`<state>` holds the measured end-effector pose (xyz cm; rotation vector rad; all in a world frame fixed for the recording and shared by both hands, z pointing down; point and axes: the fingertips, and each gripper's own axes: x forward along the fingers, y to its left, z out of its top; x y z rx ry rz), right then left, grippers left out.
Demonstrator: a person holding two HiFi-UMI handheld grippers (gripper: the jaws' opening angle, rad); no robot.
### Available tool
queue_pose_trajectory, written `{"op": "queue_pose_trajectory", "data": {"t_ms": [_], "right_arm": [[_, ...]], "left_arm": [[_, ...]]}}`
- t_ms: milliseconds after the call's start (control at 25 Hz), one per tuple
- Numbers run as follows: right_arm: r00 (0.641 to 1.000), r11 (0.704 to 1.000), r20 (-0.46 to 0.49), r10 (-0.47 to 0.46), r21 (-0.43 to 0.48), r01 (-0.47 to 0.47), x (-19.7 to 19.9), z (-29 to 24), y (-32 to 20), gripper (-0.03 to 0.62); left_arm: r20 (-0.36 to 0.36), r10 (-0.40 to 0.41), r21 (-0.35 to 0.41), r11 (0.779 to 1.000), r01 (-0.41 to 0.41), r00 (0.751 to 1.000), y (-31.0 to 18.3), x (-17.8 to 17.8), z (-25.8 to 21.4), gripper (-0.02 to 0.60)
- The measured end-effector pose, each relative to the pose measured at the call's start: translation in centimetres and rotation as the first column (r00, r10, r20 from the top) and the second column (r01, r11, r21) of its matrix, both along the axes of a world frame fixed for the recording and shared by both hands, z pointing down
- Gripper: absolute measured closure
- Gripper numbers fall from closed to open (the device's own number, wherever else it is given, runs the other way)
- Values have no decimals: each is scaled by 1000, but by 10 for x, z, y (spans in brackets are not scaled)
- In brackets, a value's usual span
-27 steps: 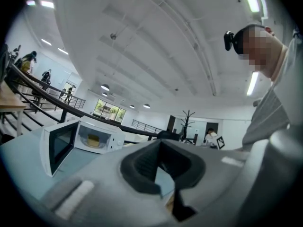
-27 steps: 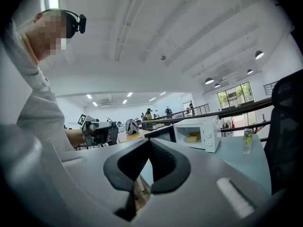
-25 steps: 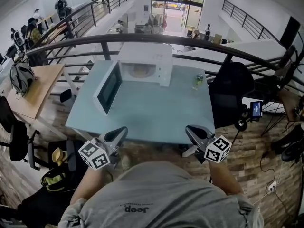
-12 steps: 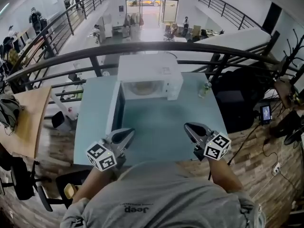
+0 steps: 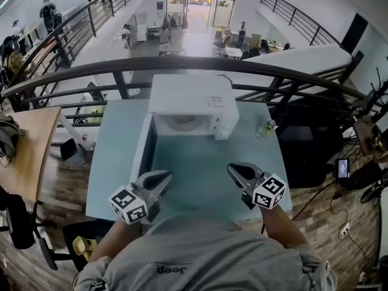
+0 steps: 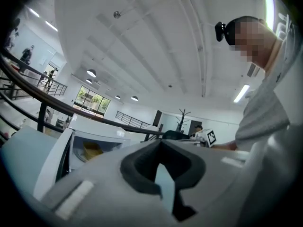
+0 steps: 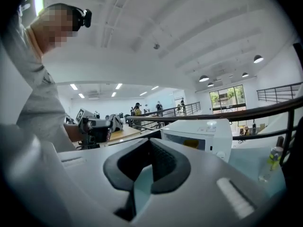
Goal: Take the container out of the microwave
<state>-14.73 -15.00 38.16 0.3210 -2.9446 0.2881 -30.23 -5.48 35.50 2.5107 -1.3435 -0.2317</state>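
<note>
Microwave (image 5: 191,96) w/ door (image 5: 144,149) open, container (image 5: 180,123) inside, on blue table (image 5: 212,162). Left gripper (image 5: 162,176) & right gripper (image 5: 233,170) both clenched, empty, over table's near edge.

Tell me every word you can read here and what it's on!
"Jeep": on the person's grey shirt, upside down in the head view.
Tiny line above it: too small to read.
The label on top of the microwave: too blurred to read.
Print on the bottle: too small to read.
</note>
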Motion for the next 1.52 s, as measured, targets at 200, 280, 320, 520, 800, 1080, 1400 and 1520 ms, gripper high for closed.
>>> {"op": "queue_pose_trajectory", "data": {"t_ms": [200,280,320,520,800,1080,1400,1520], "right_arm": [[985,988,-107,-137,50,143,1,30,-40,588],[977,983,-136,-164,63,174,-1,42,-63,588],[975,982,-146,-168,64,179,-4,48,-75,588],[976,988,-169,-136,50,146,-39,78,-130,573],[986,1000,-165,-22,-21,18,-110,136,-191,539],[980,997,-186,76,0,-78,-183,211,-226,449],[952,966,-165,259,27,-258,-230,252,-277,236],[947,965,-185,263,49,-259,-243,261,-284,162]], "left_arm": [[5,-140,-41,989,140,990,-47,19,27,552],[0,-172,-57,984,171,985,-66,27,39,552],[-1,-186,-67,980,186,982,-75,29,45,552],[15,-223,-92,970,223,975,-115,24,74,552],[-14,-242,-107,965,239,970,-167,-4,126,552],[-33,-264,-133,957,257,964,-202,-36,193,552],[-40,-242,-141,962,234,969,-203,-46,238,552],[-50,-223,-147,966,214,974,-196,-43,245,552]]}}
